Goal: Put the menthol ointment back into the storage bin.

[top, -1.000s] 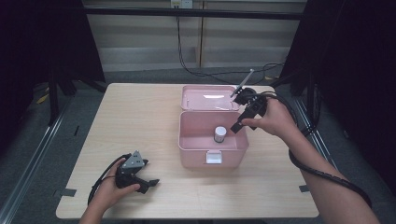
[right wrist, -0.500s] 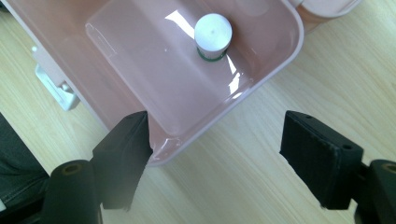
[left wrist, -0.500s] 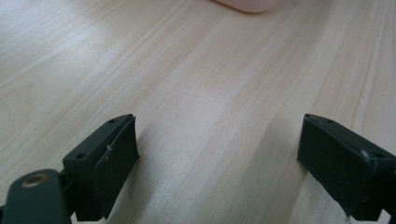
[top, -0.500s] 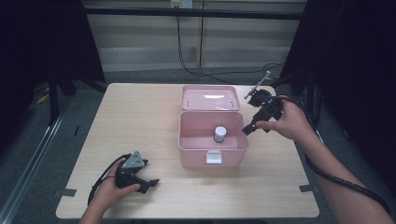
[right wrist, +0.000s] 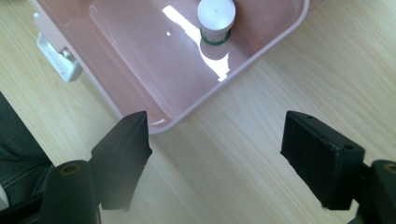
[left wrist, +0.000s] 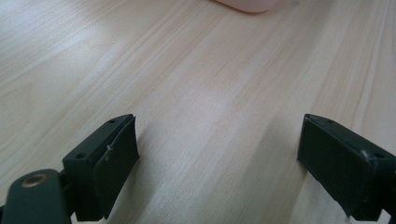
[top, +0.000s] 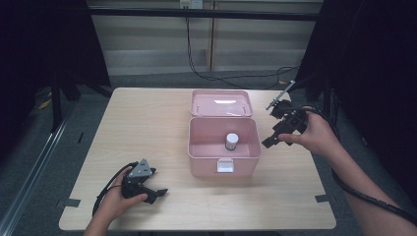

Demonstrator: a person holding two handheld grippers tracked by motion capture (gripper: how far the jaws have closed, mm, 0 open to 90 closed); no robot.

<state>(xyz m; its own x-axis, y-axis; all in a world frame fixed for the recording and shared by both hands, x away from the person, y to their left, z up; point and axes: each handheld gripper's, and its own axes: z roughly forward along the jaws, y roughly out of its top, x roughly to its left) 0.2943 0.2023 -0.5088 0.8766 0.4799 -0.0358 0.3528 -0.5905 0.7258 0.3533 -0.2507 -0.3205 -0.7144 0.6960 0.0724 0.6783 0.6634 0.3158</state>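
With both tools spread and empty, the left tool (top: 153, 191) resting on the worktop (top: 147, 132) at 7 o'clock, the right tool (top: 273, 137) could clip the pink box (top: 223, 152) rim and topple the white-capped bottle (top: 231, 141) inside.

Right gripper (top: 273, 137) drawn back from over the pink box (top: 223, 147) toward the table's right edge, out past the box's right wall. Now held above bare wood just beside that wall, jaws wide apart and empty. Right hand (top: 314, 137) shifted with it, nearer the right edge. Small white-capped jar (right wrist: 215, 18) now uncovered inside the box.
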